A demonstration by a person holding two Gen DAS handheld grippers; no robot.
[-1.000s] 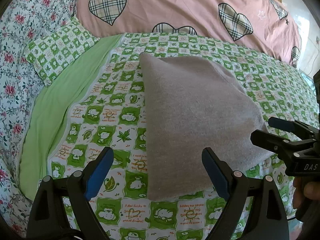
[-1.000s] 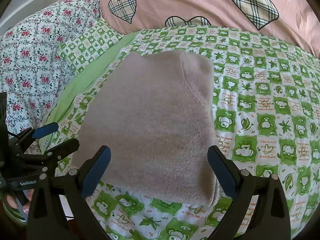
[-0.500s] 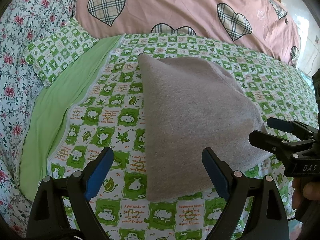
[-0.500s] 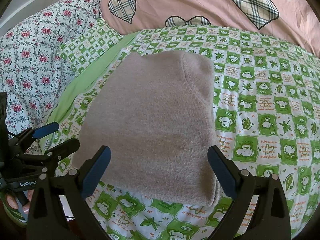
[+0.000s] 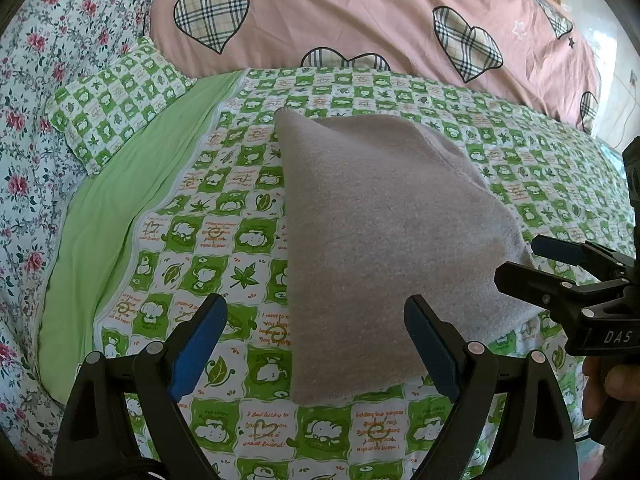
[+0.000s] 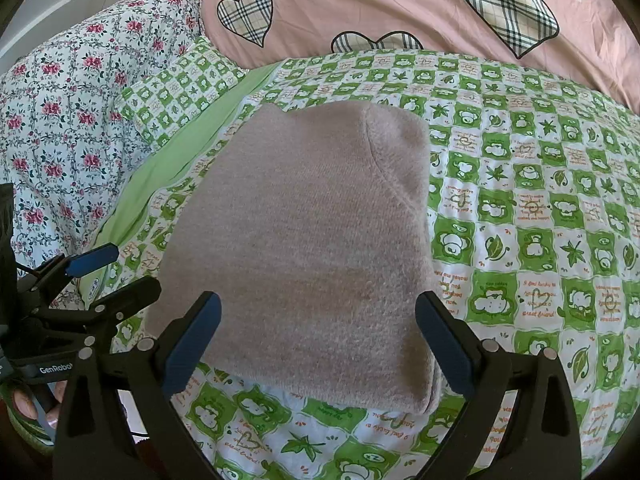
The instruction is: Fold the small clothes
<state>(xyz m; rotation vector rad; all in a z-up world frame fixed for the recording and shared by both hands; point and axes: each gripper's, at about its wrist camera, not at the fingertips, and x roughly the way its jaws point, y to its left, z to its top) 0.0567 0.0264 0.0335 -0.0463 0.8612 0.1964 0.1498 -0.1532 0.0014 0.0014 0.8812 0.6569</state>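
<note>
A folded grey-pink knit garment (image 5: 384, 240) lies flat on the green checked sheet (image 5: 208, 248); it also shows in the right wrist view (image 6: 304, 256). My left gripper (image 5: 316, 344) is open and empty, held above the garment's near left corner. My right gripper (image 6: 316, 340) is open and empty, held above the garment's near edge. The right gripper shows at the right of the left wrist view (image 5: 560, 268); the left gripper shows at the left of the right wrist view (image 6: 100, 276).
A pink duvet with plaid hearts (image 5: 360, 16) lies behind the garment. A green checked pillow (image 5: 116, 96) and a floral quilt (image 5: 28, 128) lie to the left. A plain green sheet strip (image 5: 116, 220) runs beside the checked sheet.
The garment sits slightly lower in the left wrist view; otherwise both grippers stay open and nearly still.
</note>
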